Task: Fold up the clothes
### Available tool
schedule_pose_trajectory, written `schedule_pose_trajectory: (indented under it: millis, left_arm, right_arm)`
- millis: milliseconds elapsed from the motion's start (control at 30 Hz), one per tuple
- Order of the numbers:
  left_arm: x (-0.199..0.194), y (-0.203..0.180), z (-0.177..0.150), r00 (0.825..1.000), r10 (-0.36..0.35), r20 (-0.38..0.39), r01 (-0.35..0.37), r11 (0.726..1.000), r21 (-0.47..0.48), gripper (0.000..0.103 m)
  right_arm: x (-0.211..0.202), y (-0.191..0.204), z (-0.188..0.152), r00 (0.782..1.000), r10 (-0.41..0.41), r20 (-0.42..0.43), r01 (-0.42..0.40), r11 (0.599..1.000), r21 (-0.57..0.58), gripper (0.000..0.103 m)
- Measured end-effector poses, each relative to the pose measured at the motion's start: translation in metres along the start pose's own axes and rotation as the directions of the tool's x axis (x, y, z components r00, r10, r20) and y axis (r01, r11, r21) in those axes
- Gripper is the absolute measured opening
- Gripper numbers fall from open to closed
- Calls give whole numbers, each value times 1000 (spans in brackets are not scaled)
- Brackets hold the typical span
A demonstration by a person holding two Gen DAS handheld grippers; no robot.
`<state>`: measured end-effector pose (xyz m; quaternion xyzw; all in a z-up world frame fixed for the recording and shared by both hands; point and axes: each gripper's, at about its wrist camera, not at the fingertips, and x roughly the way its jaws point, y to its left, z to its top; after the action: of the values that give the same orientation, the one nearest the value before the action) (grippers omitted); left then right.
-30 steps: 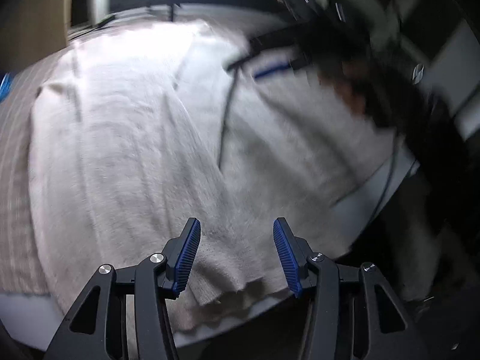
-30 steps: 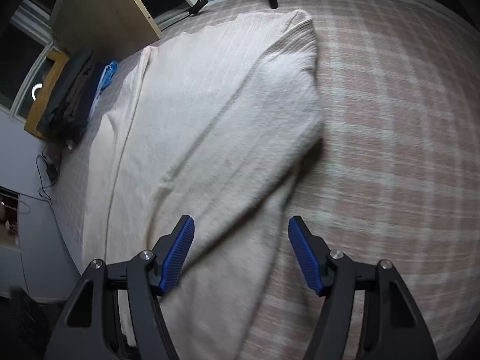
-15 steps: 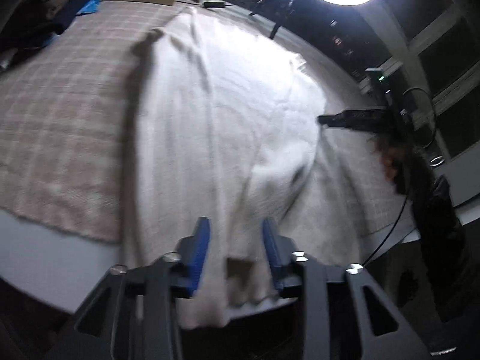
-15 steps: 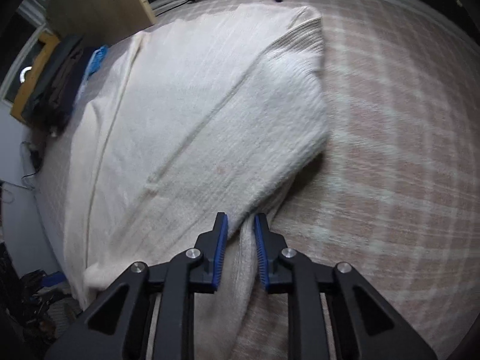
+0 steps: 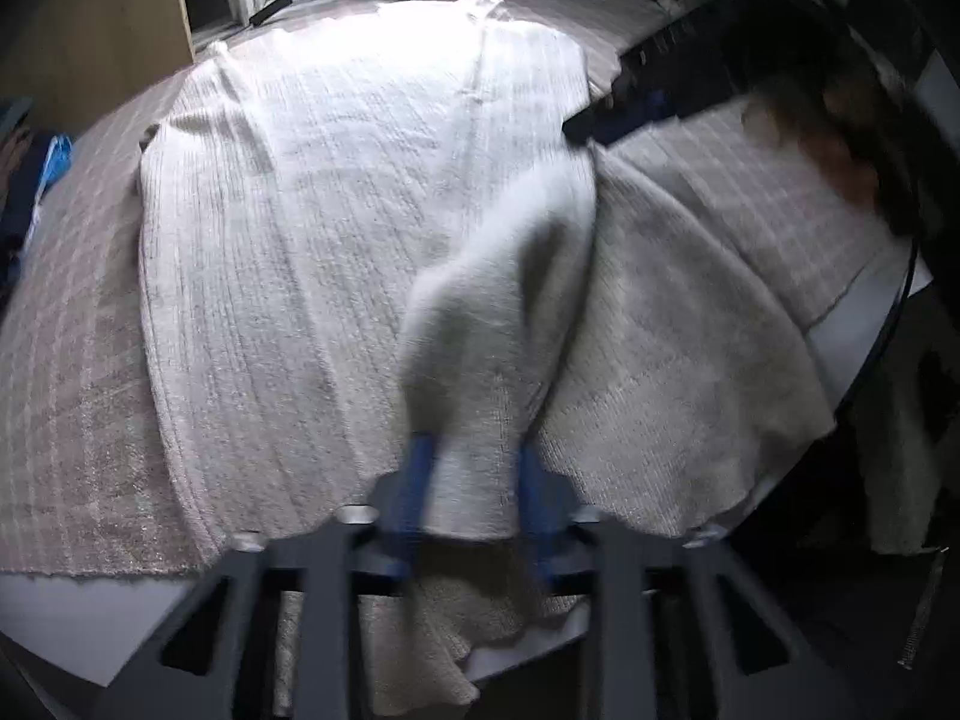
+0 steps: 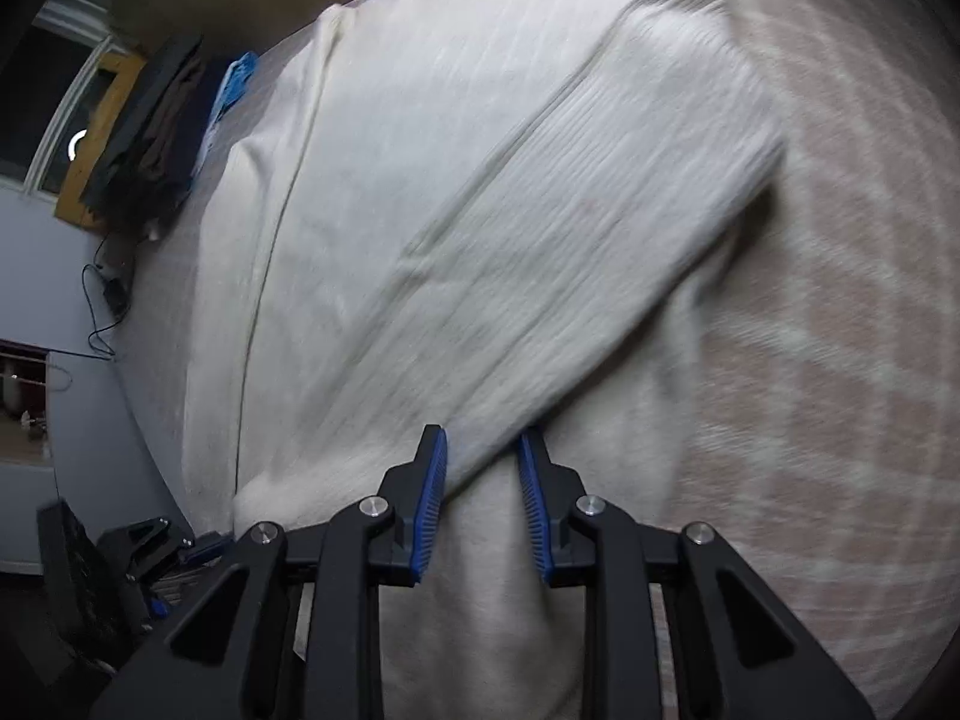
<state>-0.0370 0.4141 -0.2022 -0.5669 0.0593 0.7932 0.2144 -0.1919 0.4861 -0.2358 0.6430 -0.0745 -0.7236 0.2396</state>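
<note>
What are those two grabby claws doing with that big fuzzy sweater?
A person is folding a cream knit sweater spread on a checked blanket. The left gripper has just closed on a bunched-up fold of it near the edge. The right gripper is pinching the sweater's fabric too. No fold is laid over yet.

**Cream knit on a pink plaid cover**

The ribbed cream-white knit sweater was off-white all over. The woven bed cover under it had a faded pink-and-white plaid. Both grippers were black with bright blue ridged pads. A blue cloth sat farther back.
</note>
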Motion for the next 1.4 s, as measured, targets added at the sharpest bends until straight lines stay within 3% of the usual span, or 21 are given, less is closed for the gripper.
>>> schedule_pose_trajectory:
  millis: [100,133,200,267,300,333,367,400,500,633,833,967,1000,1033,1067,1133,1233,1300,1400]
  left_arm:
    - [-9,13,5,987,-158,-20,157,986,-56,6]
    - [-15,16,6,975,-223,-13,222,971,-86,6]
    - [-33,25,7,911,-412,31,410,892,-189,7]
    - [-51,30,3,901,-429,65,433,879,-201,15]
    - [-58,27,0,928,-368,62,374,914,-158,32]
    - [-63,24,-3,955,-292,49,296,948,-115,42]
    - [-64,22,-6,964,-264,40,266,959,-93,54]
    - [-64,22,-9,966,-258,31,259,962,-80,55]
    - [-63,25,-17,975,-222,15,222,974,-52,56]
    - [-50,17,-22,987,-159,-15,159,987,-25,55]
    - [-43,6,-22,988,-151,-16,151,989,5,55]
    - [-52,2,-24,986,-166,2,166,986,17,55]
    - [-51,1,-24,985,-170,6,170,985,17,55]
    - [-50,-1,-23,985,-173,10,173,985,16,55]
    - [-49,-2,-23,984,-178,15,178,984,15,55]
    - [-44,-9,-20,981,-189,34,188,982,25,53]
    - [-32,-27,-19,984,-171,38,166,980,109,35]
    - [-18,-33,-19,992,-130,6,128,982,142,15]
    - [-13,-23,-17,989,-149,9,147,982,115,4]
  right_arm:
    - [-3,9,0,998,24,54,-23,999,-29,22]
    - [-6,9,0,997,40,61,-38,999,-29,9]
    - [-17,9,0,995,68,77,-66,997,-29,6]
    - [-33,8,1,993,63,103,-60,998,-33,6]
    - [-39,8,2,993,50,107,-46,998,-35,8]
    - [-44,7,2,994,36,108,-32,999,-37,20]
    - [-43,4,2,997,19,69,-17,999,-35,32]
    - [-42,2,1,999,1,33,0,999,-35,47]
    - [-42,0,-7,997,-61,54,63,997,-48,47]
    - [-34,6,-19,998,40,41,-39,999,-10,48]
    - [-26,23,-28,989,144,17,-144,988,55,47]
    - [-4,38,-30,992,122,-19,-121,991,54,46]
    - [-1,39,-30,995,101,-24,-100,994,44,38]
    - [6,44,-28,995,92,-33,-91,995,29,22]
    - [8,46,-28,995,97,-39,-96,995,24,16]
    - [10,49,-27,994,99,-45,-98,995,16,12]
    - [5,49,-26,995,94,-45,-94,996,13,12]
    - [0,47,-26,995,91,-43,-90,996,14,12]
    - [-8,45,-27,995,89,-33,-88,996,15,11]
